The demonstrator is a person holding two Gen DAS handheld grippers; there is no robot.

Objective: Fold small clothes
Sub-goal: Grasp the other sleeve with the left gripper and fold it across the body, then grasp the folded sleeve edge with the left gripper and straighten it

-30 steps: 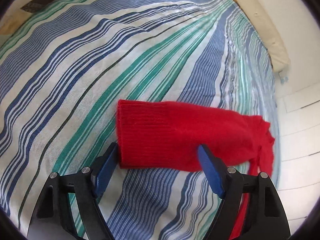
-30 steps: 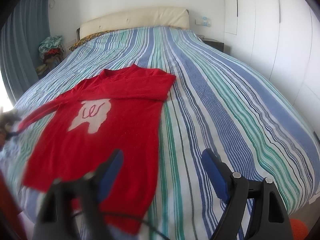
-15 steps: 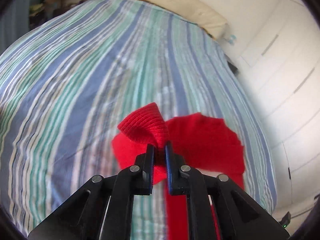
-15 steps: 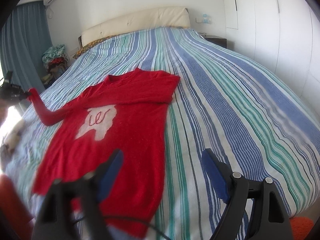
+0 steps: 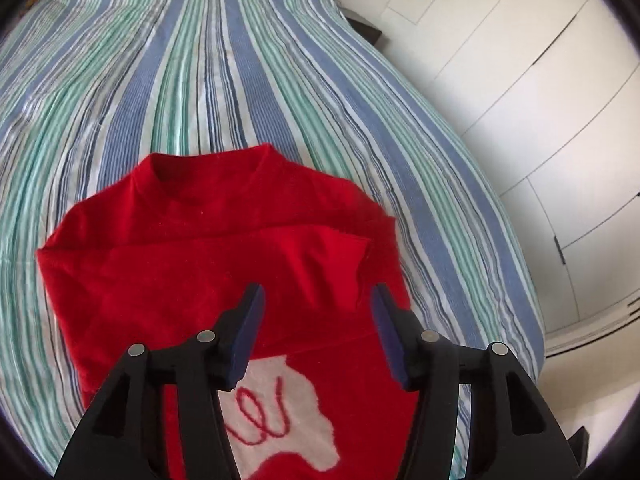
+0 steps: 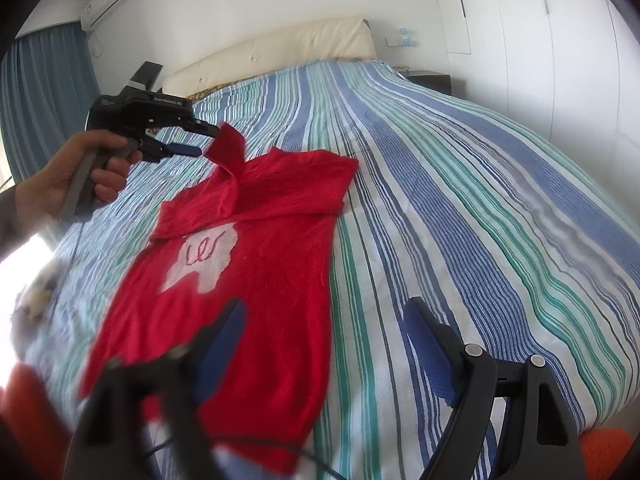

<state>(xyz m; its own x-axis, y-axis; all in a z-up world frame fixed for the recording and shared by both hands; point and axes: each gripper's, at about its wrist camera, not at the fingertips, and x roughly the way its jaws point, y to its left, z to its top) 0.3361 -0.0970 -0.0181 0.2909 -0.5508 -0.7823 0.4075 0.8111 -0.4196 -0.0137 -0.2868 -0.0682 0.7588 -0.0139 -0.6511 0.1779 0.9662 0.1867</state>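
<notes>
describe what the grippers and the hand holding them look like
Both grippers, left and right, have black plastic frames, silver pivot screws and blue pads. The left one has white lettering on its body and a grey trigger handle in a bare hand. A thin black cable trails under the right one.

Home bedroom: bed [image 6: 460, 184], wardrobe [image 5: 532, 80].

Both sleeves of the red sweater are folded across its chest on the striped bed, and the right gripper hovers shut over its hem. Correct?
Not quite: the right gripper is open, as the right wrist view shows. The rest holds for the red sweater and striped bed.
</notes>
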